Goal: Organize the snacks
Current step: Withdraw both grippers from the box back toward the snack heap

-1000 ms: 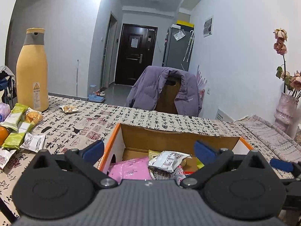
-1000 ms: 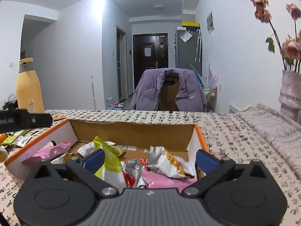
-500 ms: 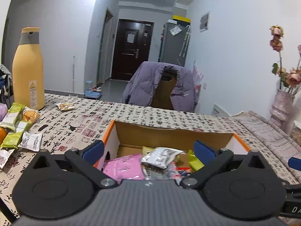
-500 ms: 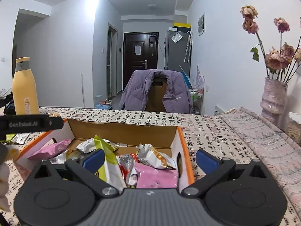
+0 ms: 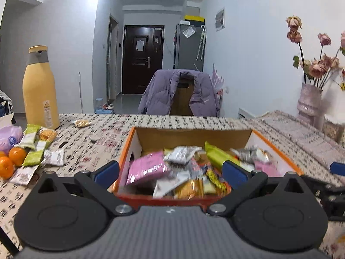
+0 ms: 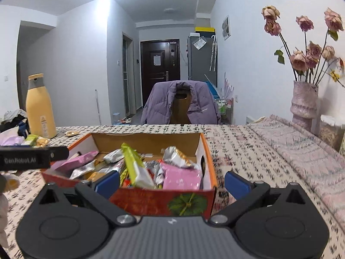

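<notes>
Both tongs have pulled back from the orange-rimmed cardboard box (image 6: pixel 206 151) of snack packets; left tongs (image 5: pixel 170 171) and right tongs (image 6: pixel 171 180) gape empty. Next, fetch the loose green packets (image 5: pixel 32 149) on your table's (image 5: pixel 90 151) left.

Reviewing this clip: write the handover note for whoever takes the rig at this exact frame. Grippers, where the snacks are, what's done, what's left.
Left gripper: open, holding nothing, above the near edge of the box.
Right gripper: open, holding nothing, at the box's near right corner.
Done: the box is piled with snack packets, among them a pink packet and a green packet.
Left: loose packets on the tablecloth left of the box, beside the oranges and near the yellow bottle; one small snack farther back. Whether the oranges belong in the box is unclear.
</notes>
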Tool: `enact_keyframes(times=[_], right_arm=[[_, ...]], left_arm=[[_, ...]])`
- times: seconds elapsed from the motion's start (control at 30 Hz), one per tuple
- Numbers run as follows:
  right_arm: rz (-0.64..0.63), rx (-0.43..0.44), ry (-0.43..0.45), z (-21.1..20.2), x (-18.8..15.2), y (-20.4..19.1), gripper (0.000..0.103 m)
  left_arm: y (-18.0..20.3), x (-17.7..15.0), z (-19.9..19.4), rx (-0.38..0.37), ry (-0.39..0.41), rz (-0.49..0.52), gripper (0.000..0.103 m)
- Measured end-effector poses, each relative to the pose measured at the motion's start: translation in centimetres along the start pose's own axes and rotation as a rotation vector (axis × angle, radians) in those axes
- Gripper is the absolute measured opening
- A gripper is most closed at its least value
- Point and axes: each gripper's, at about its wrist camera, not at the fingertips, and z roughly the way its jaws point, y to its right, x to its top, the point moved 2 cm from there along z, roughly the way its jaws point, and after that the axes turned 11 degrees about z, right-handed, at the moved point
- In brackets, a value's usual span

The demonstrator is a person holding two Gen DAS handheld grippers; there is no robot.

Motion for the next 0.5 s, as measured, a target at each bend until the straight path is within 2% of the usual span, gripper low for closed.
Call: enact_keyframes(times=[0.27,0.5], right_arm=[[0.044,0.038,-0.021,-2.3,-2.2,0.0,0.103],[0.035,0.045,-0.052,-2.9,-3.5,-0.3,0.103]], left_arm=[[-2.0,-3.7,-1.5,0.004,-0.054,-0.02,0.103],[-3.8,-5.7,-2.2,0.015,-0.064,-0.027,0.103]])
